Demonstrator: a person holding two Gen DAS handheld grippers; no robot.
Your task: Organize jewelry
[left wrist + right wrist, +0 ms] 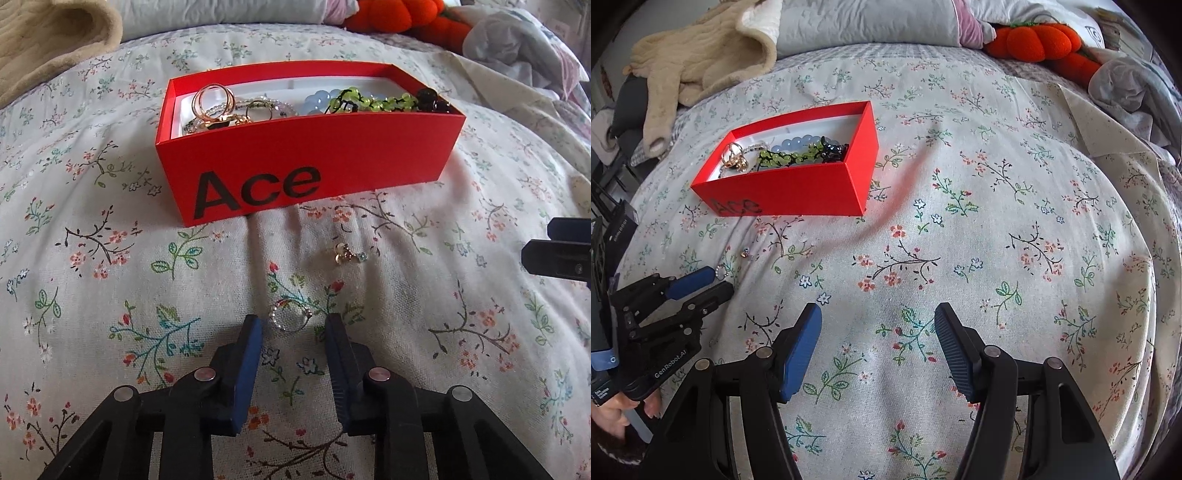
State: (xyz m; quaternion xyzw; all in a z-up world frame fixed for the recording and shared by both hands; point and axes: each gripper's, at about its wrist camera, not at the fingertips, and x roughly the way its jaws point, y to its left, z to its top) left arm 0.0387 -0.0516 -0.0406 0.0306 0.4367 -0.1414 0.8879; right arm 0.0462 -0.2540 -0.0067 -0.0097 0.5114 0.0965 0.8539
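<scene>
A red "Ace" box sits on the floral bedspread; it also shows in the right wrist view. It holds gold rings, a blue bead bracelet, a green bead bracelet and dark beads. A small beaded ring lies on the spread just ahead of my open left gripper, between its tips. A small gold charm lies farther ahead. My right gripper is open and empty over bare spread. The left gripper shows at the left there.
A beige blanket and grey pillows lie at the back. An orange plush pumpkin and crumpled cloth sit at the back right. Dark items stand past the bed's left edge.
</scene>
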